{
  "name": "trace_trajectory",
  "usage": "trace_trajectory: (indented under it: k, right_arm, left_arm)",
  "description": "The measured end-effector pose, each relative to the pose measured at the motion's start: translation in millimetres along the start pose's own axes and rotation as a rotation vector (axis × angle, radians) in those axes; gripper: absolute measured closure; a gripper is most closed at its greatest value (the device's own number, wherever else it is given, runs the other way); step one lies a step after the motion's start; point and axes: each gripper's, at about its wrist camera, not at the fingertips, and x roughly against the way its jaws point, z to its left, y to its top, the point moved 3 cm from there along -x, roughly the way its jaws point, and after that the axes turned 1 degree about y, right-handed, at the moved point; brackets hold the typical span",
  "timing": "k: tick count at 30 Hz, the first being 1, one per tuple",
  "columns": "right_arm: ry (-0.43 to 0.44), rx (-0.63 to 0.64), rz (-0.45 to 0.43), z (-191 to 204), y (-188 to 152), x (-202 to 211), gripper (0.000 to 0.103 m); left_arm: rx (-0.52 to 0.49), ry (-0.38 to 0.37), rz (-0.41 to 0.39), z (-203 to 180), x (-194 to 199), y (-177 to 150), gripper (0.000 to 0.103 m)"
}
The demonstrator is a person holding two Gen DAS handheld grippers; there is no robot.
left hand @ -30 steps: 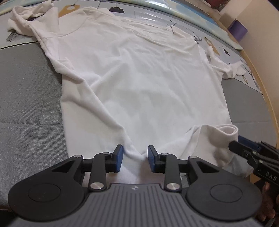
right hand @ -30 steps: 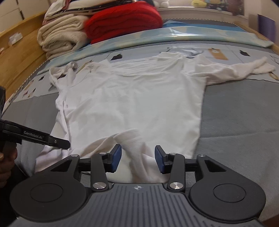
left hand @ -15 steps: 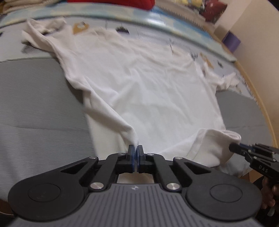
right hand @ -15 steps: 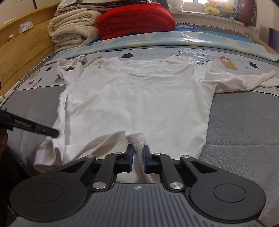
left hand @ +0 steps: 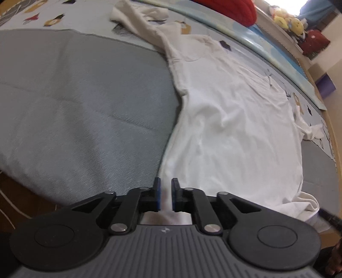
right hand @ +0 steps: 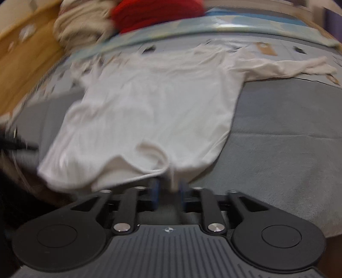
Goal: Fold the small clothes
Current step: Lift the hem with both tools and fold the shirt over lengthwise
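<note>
From the left wrist view, the white shirt lies spread on the grey bed cover, its collar end far away near a patterned sheet and its hem close to the camera. The left tongs stand a little apart, and they have just been opening. A strip of the hem passes between the blue pads, but the pads do not seem to press on it; a narrow gap shows on both sides. At the right edge the hem corner is bunched up, and the dark tip of the right tongs is just beside it. A red blanket and some soft toys are at the far side.

From the right wrist view, the picture is blurred. The shirt lies on the same bed cover, one long sleeve stretched to the right. The hem is lifted and curled in front of the right tongs. These tongs have just been opening also, and now stand clearly apart with a fold of hem hanging between the pads, not clamped. Folded beige blankets lie beside the red one.
</note>
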Motion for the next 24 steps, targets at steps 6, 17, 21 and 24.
trace_trajectory:
  k: [6,17,21,24]
  right_arm:
    - [0.007,-0.122,-0.073,-11.0,15.1,-2.4,0.058]
    - [-0.056,0.082,0.115,41.4,10.0,-61.9,0.047]
    - [-0.213,0.128,0.235,27.8,-10.5,-71.3,0.048]
    - [-0.26,0.091,0.258,8.7,-19.3,-63.5,0.051]
  left_arm:
    - [-0.037,0.014,0.01,-16.9,-19.6,-1.9,0.081]
    - [-0.038,0.047,0.007,-15.1,-36.5,-7.2,0.059]
    - [-0.037,0.052,0.016,-14.5,-38.7,-6.8,0.059]
    - [-0.047,0.074,0.04,-15.6,-44.8,-7.6,0.059]
